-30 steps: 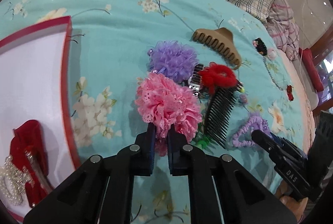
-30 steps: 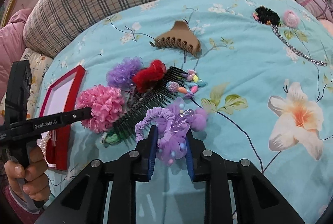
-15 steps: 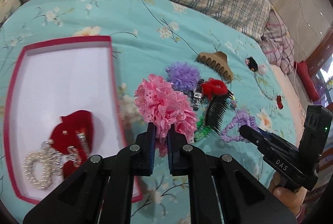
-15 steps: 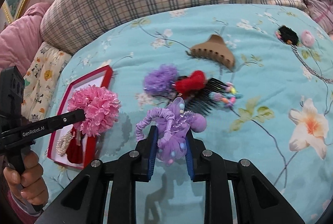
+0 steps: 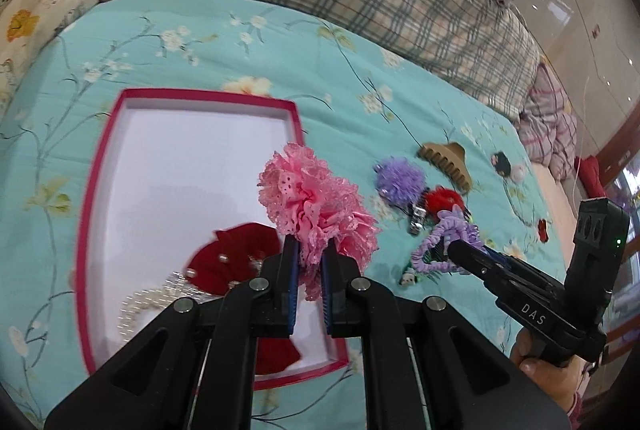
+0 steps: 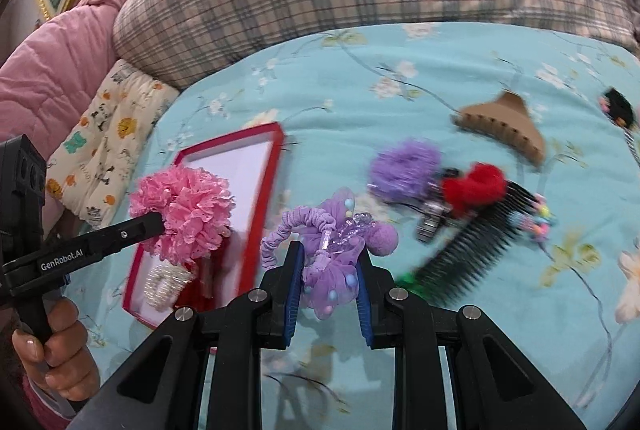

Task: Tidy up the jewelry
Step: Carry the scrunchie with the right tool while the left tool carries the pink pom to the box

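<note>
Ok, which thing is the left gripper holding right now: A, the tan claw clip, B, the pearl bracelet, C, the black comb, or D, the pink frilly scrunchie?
D: the left gripper is shut on the pink frilly scrunchie, lifted over the red-rimmed box; the tan claw clip lies on the bedspread.

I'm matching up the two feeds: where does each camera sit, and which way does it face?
Left wrist: behind the left gripper, angled down at the pink lace scrunchie over the red box; right hand at its edge.
Right wrist: behind the right gripper, down at the purple hair tie; left hand visible.
Shared: box, both pieces, tan claw clip.
</note>
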Demonstrator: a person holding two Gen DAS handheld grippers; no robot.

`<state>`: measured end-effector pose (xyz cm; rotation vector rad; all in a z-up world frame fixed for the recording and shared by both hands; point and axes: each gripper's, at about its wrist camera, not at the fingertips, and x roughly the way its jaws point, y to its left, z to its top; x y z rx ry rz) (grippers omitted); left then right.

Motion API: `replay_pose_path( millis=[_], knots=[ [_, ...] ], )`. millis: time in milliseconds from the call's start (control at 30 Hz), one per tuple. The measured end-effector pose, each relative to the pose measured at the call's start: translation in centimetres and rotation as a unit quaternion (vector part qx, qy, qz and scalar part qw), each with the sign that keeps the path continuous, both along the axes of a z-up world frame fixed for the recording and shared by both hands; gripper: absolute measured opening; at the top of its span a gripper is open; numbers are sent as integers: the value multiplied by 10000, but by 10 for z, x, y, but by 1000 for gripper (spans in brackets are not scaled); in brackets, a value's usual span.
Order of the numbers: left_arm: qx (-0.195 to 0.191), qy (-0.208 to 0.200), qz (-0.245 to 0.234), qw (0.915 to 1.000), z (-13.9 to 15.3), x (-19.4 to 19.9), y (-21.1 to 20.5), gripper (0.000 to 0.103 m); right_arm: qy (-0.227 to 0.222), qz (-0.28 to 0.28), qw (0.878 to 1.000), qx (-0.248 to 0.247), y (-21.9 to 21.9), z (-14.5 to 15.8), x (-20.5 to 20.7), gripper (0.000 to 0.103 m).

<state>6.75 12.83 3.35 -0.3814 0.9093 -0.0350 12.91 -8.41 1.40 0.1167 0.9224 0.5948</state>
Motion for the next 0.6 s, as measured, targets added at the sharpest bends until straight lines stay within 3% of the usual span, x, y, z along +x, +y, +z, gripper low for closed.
replay_pose_path(
  millis=[333,600],
  knots=[
    [-3,-44,439,9990,0,-3,49,7,13,541,9984,151,74,3,10,24],
    [-64,68,711,9974,-16,4,79,8,125,858,9962,75,121,-8,21,24]
  ],
)
